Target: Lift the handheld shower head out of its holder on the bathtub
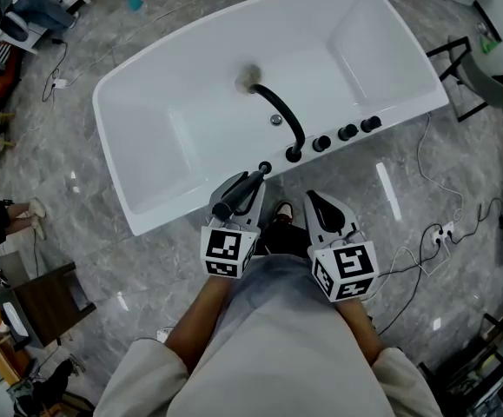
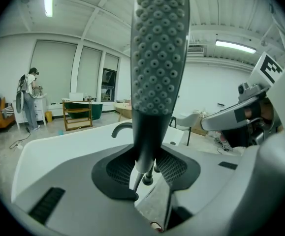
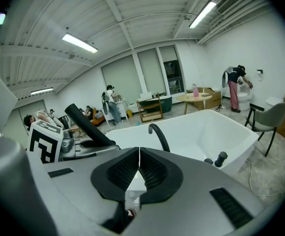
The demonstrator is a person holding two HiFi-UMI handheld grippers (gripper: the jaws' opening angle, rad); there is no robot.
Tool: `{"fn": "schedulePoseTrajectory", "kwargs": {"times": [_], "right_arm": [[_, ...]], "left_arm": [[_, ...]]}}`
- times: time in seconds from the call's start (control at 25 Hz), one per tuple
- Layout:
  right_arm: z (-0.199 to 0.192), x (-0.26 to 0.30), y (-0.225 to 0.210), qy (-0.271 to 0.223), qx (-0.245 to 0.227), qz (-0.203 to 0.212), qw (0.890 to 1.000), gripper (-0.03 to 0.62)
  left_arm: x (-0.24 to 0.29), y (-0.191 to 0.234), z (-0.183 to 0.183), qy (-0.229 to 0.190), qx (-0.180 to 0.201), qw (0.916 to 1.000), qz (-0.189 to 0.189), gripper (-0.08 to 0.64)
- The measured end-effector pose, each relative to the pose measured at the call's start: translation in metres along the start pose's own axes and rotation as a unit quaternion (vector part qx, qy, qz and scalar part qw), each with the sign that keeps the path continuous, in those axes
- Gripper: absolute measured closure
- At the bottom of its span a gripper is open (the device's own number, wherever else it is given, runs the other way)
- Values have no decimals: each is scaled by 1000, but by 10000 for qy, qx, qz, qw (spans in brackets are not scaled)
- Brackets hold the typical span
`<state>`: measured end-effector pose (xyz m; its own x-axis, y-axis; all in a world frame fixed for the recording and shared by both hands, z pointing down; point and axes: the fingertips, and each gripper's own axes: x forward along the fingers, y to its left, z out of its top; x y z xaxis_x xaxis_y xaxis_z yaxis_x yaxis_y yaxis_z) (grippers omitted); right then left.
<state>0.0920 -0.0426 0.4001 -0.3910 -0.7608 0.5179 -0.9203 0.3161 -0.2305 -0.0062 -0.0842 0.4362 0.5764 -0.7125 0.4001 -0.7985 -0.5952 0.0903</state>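
The black handheld shower head (image 1: 236, 195) lies slanted in my left gripper (image 1: 248, 186), just in front of the white bathtub's near rim (image 1: 234, 200). In the left gripper view the jaws of the left gripper (image 2: 145, 164) are shut on its handle. Its studded spray face (image 2: 159, 48) rises up and away from me. A thin hose fitting (image 2: 145, 179) hangs from its lower end. The small black holder ring (image 1: 265, 168) sits on the rim close to that lower end. My right gripper (image 1: 315, 201) hovers beside it with its pads (image 3: 151, 170) pressed together, empty. The shower head (image 3: 85, 124) also shows in the right gripper view.
A black curved spout (image 1: 281, 115) and three black knobs (image 1: 347, 132) stand on the tub's near rim. Cables and a power strip (image 1: 446, 231) lie on the floor to the right. A black chair (image 1: 464, 76) stands by the tub's right end. A person (image 2: 29, 100) stands far off.
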Motion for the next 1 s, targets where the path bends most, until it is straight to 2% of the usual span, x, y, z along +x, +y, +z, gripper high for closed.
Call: {"fn": "schedulePoseTrajectory", "kwargs": {"times": [0.4,0.64,1.0], "right_arm": [[9,-2,-1,-115,-65,-17,9999,574],[21,-3,1,-267,-127,-27,9996,574],[45,-10,6,-509,-376,159,9979,574]], "left_arm": [[-13,-1,26,-337,-18,9994,-16,422],[-24,4,48,-558,-172,9983,25,422],[-35,-2,78,-858,-189,9961,-1,422]]}}
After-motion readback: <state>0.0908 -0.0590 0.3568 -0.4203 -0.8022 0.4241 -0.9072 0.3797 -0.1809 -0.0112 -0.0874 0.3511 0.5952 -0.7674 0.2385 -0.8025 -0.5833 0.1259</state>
